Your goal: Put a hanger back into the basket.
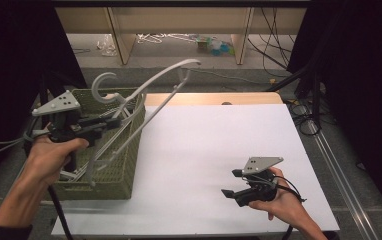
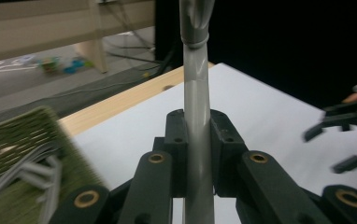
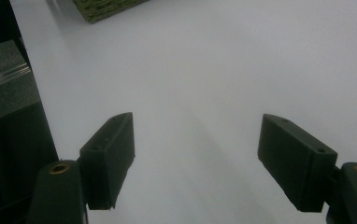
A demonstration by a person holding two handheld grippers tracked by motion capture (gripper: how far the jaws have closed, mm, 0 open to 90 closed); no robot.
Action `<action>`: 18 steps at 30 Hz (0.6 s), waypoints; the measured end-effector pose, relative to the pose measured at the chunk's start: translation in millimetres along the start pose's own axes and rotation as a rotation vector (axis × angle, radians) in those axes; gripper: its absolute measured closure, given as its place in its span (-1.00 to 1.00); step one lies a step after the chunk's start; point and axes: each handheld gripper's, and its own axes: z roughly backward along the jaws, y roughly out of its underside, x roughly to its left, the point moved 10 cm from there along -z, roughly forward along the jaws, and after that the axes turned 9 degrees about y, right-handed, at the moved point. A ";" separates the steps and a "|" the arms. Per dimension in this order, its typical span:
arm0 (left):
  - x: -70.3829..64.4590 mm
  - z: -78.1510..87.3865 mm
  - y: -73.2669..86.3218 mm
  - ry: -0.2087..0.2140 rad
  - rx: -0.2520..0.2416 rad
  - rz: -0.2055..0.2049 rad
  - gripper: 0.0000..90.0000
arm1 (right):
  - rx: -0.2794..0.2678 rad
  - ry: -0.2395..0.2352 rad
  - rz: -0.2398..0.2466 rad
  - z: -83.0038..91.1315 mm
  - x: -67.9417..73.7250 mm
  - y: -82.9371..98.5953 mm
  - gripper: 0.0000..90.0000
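Observation:
A grey plastic clothes hanger [image 1: 164, 75] is tilted up in the air above a green woven basket [image 1: 121, 172] at the table's left. My left gripper [image 1: 116, 120] is shut on the hanger just below its hook. In the left gripper view, the hanger's bar [image 2: 195, 93] runs upright between the closed jaws of the left gripper [image 2: 196, 126]. More grey hangers [image 1: 101, 150] lie inside the basket. My right gripper [image 1: 231, 183] stands open just above the white table top [image 1: 204, 140] near the front right. The right gripper [image 3: 197, 149] has nothing between its jaws.
A wooden strip [image 1: 214, 98] borders the table's far edge. Beyond it are wooden shelf legs [image 1: 121, 37] and small items on the floor. Cables [image 1: 304, 117] lie to the table's right. Dark curtains hang on both sides. The basket's corner [image 3: 102, 9] is far ahead of the right gripper.

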 end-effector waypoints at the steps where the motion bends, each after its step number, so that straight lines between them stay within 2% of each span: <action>1: 9.0 2.5 1.0 -0.020 -0.004 0.013 0.76 | 0.000 -0.002 0.003 -0.1 0.3 0.4 -0.38; 6: 52.0 12.2 6.8 -0.105 -0.034 0.030 0.76 | 0.012 0.004 0.002 -3.4 -1.8 4.6 -0.39; 9: 72.5 16.6 13.2 -0.151 -0.028 0.001 0.76 | 0.012 0.004 0.001 -4.0 -2.1 5.4 -0.39; 11: 85.4 19.4 19.5 -0.174 -0.024 0.001 0.76 | 0.016 0.003 0.003 -4.2 -2.1 6.2 -0.39; 14: 100.4 22.8 30.0 -0.197 -0.010 -0.007 0.76 | 0.015 0.005 0.004 -4.2 -2.6 6.2 -0.40; 18: 114.7 26.0 48.6 -0.216 0.018 0.015 0.76 | 0.022 -0.003 0.006 -5.1 -1.9 7.1 -0.40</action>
